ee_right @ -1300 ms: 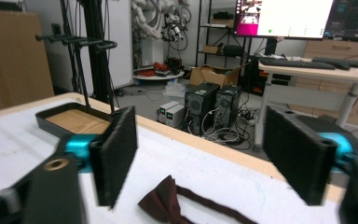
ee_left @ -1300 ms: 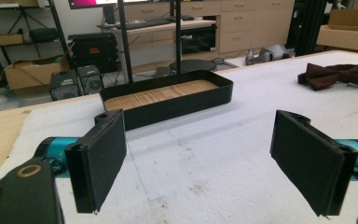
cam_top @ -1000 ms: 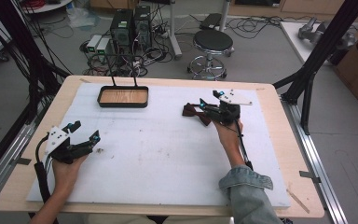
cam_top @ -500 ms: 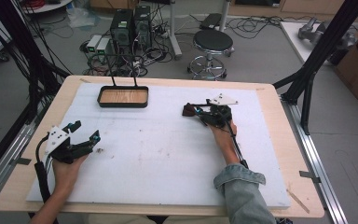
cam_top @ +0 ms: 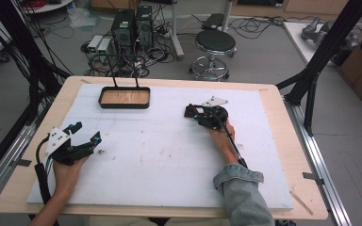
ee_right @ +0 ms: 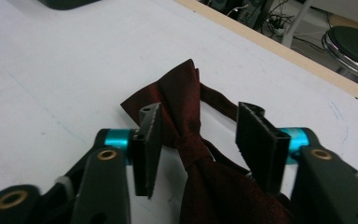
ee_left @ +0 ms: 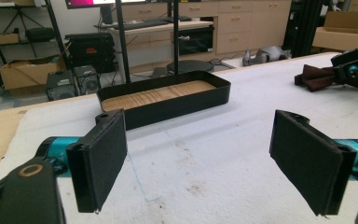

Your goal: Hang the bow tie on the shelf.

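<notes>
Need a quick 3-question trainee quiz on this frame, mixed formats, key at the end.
1. True or false: the left claw is holding something.
2. What lies between the jaws of the right claw? A) a sponge B) a dark red bow tie C) a cable
3. Fill in: the black tray with the wooden base sits toward the ____ edge of the table, seen from the person's side.

Key: 1 false, its jaws stand wide apart with nothing between them. 2 B, the jaws straddle the knot but are not closed on it. 3 far.
</notes>
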A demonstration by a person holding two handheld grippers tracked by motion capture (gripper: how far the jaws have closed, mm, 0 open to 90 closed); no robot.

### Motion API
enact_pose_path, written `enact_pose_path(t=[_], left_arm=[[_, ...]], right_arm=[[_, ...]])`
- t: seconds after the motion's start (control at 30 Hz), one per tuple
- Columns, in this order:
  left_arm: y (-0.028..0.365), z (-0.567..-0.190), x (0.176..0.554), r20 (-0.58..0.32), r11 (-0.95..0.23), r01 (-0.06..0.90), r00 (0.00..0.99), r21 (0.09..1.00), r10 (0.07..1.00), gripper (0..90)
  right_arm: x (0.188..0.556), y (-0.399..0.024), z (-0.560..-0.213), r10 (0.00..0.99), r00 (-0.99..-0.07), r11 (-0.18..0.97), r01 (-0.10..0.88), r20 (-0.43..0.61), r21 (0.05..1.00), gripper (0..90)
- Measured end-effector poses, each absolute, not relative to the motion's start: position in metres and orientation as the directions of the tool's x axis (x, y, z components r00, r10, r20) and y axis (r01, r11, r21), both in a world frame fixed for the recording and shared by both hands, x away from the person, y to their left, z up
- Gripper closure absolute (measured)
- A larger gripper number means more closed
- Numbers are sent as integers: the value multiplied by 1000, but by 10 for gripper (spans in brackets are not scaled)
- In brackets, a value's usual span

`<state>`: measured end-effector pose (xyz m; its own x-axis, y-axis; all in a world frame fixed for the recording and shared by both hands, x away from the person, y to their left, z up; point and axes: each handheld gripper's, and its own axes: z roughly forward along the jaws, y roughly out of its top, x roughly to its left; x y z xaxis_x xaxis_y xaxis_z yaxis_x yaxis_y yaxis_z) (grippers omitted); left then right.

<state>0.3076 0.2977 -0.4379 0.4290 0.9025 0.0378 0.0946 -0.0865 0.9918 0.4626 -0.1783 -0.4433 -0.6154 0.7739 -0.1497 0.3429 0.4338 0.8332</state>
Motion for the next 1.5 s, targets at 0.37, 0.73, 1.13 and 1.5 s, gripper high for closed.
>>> enact_pose_path(t=[0.37,0.73,1.13,1.5], left_arm=[[298,-438,308,38,-87,95,429,992,902,193],[298,-438,308,37,-85,94,428,992,903,194],[298,-438,308,37,-84,93,426,992,904,199],[297,-438,308,38,-86,93,427,992,903,200]], right_arm=[[464,-169,-448,732,-646,533,345,-217,773,705],[464,-174,-442,753,-633,493,363,-179,791,773],[454,-167,-404,742,-657,408,284,-133,867,773],[453,-137,-374,709,-695,362,210,-122,908,773]])
